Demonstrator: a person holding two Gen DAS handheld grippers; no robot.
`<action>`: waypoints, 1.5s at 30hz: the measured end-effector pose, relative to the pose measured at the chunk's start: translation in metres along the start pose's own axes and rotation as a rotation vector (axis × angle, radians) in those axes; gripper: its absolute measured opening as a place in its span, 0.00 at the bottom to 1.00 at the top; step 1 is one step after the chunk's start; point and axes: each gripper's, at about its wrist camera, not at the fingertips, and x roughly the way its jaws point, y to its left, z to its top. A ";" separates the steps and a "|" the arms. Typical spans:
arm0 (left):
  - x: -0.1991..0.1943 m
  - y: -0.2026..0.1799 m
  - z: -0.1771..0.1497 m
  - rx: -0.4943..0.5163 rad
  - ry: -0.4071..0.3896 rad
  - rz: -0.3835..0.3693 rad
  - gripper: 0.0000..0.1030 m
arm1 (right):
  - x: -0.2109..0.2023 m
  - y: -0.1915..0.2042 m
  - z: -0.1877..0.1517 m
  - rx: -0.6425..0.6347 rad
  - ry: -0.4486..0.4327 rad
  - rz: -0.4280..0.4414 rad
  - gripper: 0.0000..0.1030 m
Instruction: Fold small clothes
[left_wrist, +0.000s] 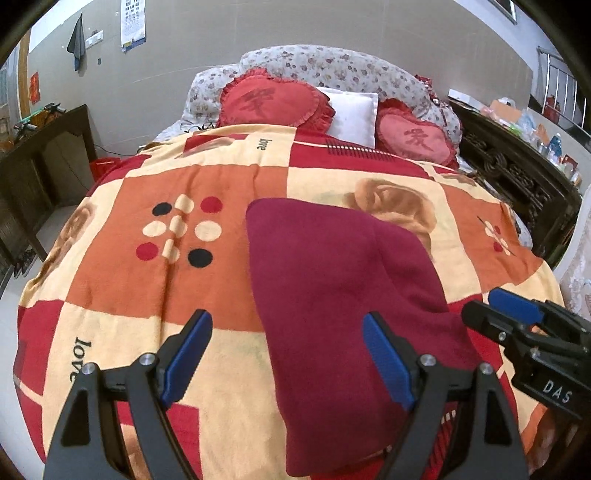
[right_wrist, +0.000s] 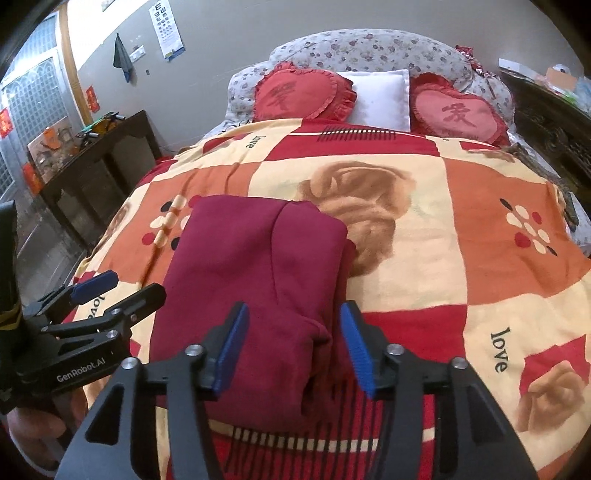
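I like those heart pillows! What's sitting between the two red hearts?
A white pillow sits between the two red heart pillows, clearest in the right wrist view.

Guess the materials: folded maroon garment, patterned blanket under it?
Folded maroon garment: looks like soft matte knit or fleece, with thick rounded fold edges and no sheen. Red, orange and cream patterned blanket: probably plush printed fleece, with a fuzzy surface and soft-edged print.
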 end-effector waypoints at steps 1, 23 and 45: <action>-0.002 -0.001 0.000 0.002 -0.004 0.001 0.84 | 0.000 0.000 0.000 0.000 -0.001 -0.004 0.81; -0.005 0.006 0.001 -0.007 -0.026 0.011 0.84 | 0.011 0.000 0.003 0.037 0.014 -0.017 0.82; -0.001 0.006 0.000 -0.001 -0.016 0.012 0.84 | 0.016 0.003 -0.001 0.037 0.023 -0.014 0.83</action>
